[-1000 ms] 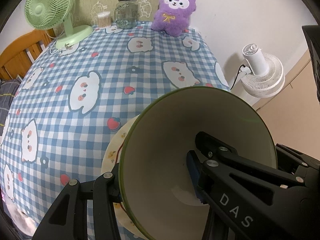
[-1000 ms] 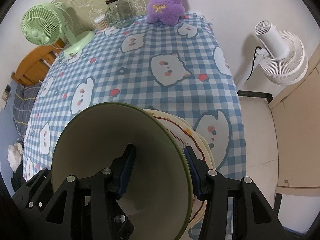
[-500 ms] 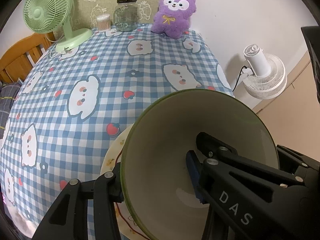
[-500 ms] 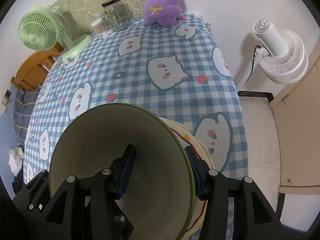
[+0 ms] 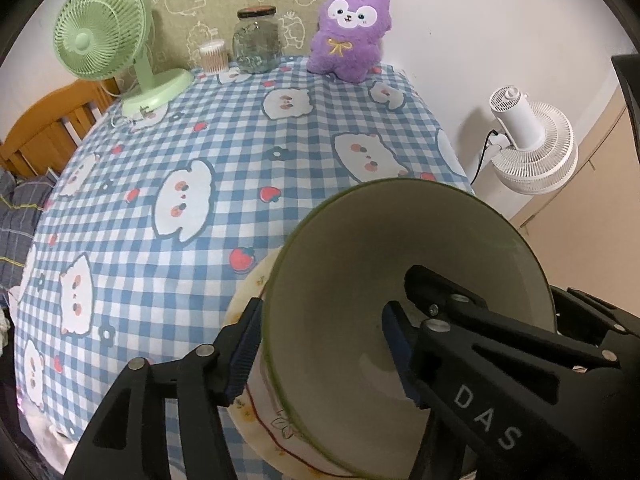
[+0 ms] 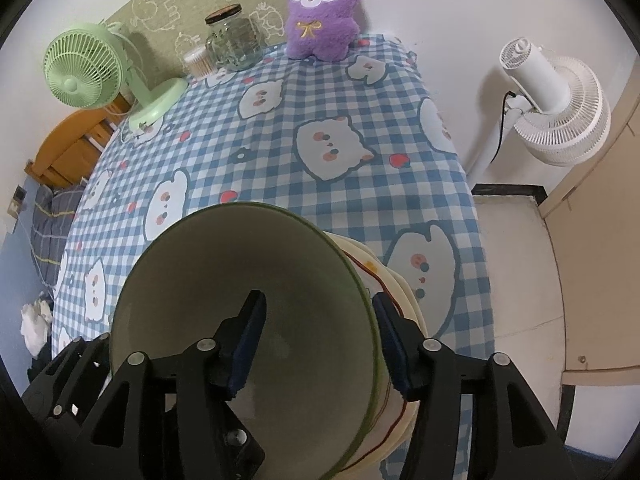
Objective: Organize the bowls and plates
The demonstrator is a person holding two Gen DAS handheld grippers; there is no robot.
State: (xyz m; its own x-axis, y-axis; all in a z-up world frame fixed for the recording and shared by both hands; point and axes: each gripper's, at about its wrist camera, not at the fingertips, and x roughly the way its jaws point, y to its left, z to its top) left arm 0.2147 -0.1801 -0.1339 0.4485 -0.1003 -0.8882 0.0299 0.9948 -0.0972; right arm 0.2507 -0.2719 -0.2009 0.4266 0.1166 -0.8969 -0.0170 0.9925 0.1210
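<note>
One green-rimmed bowl (image 5: 400, 280) sits on a stack of cream plates (image 6: 404, 320) at the near right of the checked tabletop (image 5: 240, 168). We see both the left hand-held gripper (image 5: 320, 350) and the right hand-held gripper (image 6: 320, 340) straddling its rim, jaws just widened, pads clear of the wall. A purple plush (image 5: 348, 32) sits far off.

A green desk fan (image 5: 100, 36), glass jar (image 5: 256, 40) and purple plush toy (image 5: 348, 32) stand on the checked tablecloth (image 5: 200, 152).
</note>
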